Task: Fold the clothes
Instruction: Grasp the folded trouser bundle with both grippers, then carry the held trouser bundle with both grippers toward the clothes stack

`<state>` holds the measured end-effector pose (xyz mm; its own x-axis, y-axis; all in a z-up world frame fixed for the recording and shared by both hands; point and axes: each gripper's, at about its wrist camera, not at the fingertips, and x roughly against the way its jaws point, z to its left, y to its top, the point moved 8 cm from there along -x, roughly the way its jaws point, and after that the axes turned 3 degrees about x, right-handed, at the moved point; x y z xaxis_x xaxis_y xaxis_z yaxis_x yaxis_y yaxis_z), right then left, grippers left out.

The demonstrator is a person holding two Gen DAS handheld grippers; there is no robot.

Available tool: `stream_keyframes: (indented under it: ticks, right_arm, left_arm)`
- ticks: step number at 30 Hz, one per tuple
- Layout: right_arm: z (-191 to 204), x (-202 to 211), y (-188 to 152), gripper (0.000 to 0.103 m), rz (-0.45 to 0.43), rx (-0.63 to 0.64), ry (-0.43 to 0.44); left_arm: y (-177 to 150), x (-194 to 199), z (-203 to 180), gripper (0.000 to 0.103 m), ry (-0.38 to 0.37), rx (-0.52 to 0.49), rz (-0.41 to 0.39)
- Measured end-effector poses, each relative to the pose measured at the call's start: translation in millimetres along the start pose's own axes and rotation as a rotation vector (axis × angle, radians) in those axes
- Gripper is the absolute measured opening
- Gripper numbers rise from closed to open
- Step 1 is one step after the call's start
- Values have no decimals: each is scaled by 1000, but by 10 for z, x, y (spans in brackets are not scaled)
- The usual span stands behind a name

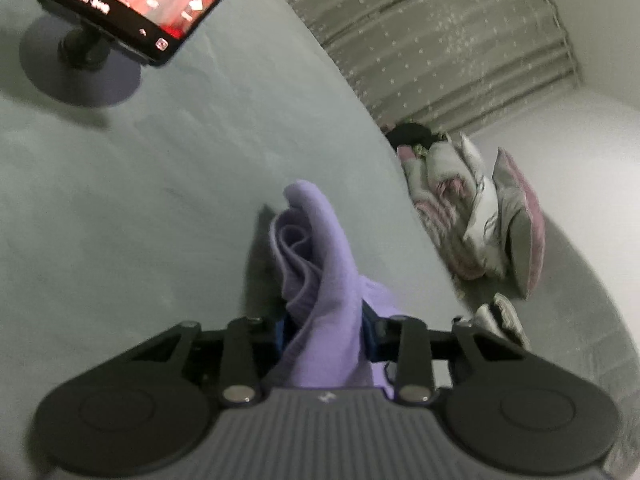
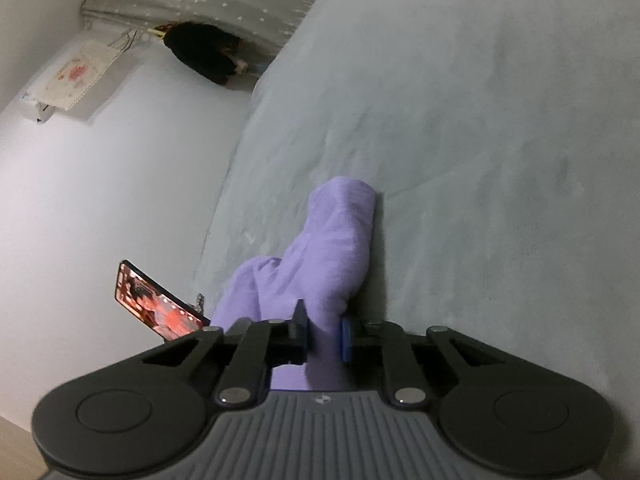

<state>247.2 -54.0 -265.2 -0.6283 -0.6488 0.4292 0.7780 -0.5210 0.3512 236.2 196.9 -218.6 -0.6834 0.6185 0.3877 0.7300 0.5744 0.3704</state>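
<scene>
A lilac garment [image 1: 316,248] hangs bunched from my left gripper [image 1: 326,328], which is shut on it above the pale green bed sheet [image 1: 160,184]. In the right wrist view the same lilac garment [image 2: 332,240] is pinched by my right gripper [image 2: 324,332], shut on a fold of it, with the cloth trailing forward against the bed sheet [image 2: 480,140]. The fingertips of both grippers are mostly hidden by cloth.
A phone [image 1: 132,4] with a lit red screen stands on a round stand [image 1: 80,72] on the bed; it also shows in the right wrist view [image 2: 156,304]. Pillows and bedding [image 1: 480,216] lie at the bed's far edge. A curtain [image 1: 440,40] and white wall [image 2: 100,180] lie beyond.
</scene>
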Motion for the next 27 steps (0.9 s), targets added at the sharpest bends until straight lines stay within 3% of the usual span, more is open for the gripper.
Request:
stream_keyframes:
  ticks: [5, 14, 27]
  right_arm:
    - [135, 225, 102, 15, -29, 55, -1]
    - [110, 946, 660, 15, -141, 64, -1]
    - [96, 2298, 1532, 15, -322, 176, -59]
  left_arm:
    - [-94, -135, -255, 28, -26, 2, -19]
    - [-328, -431, -852, 28, -66, -42, 0]
    - [-775, -1229, -2460, 28, -157, -242, 73]
